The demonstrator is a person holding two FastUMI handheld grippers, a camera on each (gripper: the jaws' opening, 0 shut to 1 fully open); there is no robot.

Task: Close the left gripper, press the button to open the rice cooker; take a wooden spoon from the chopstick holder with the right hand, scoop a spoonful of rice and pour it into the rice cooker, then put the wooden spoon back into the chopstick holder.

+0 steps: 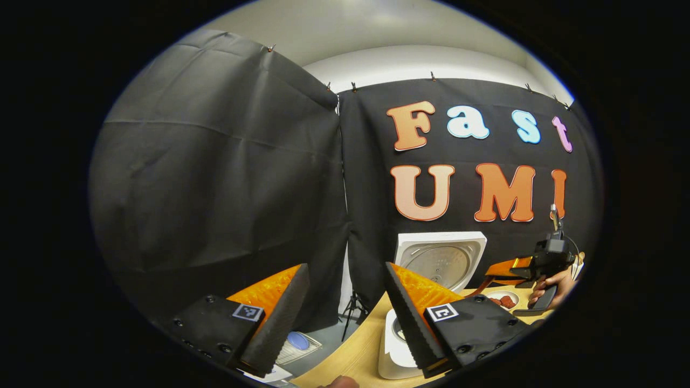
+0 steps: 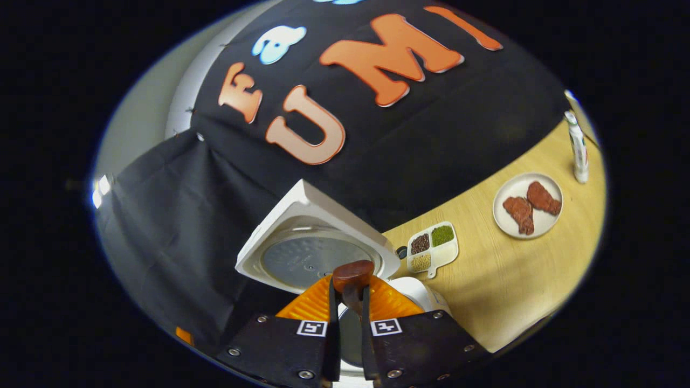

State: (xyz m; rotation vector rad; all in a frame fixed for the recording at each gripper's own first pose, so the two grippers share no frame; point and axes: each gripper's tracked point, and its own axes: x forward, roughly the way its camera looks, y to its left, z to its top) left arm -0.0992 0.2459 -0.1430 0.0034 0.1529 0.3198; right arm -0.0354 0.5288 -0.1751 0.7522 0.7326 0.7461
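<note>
Gripping claw, right (image 2: 349, 318): nearly closed on wooden spoon (image 2: 351, 280), bowl forward above rice cooker (image 2: 312, 242)
Left claw (image 1: 345, 318): wide apart, empty

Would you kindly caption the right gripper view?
Right gripper holding a wooden spoon over the open rice cooker.

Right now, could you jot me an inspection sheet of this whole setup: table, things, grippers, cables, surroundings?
Surface: light wooden table.
Job's things: white rice cooker, lid raised; wooden spoon clamped in the right gripper over the cooker. Chopstick holder: nothing seen.
Clutter: plate with two brown meat pieces; divided dish of grains; white bottle.
Grippers: left gripper open, holding nothing; right shut on the spoon.
Cables: thin wire at the right gripper.
Surroundings: black cloth wall; tripod on the floor.
</note>
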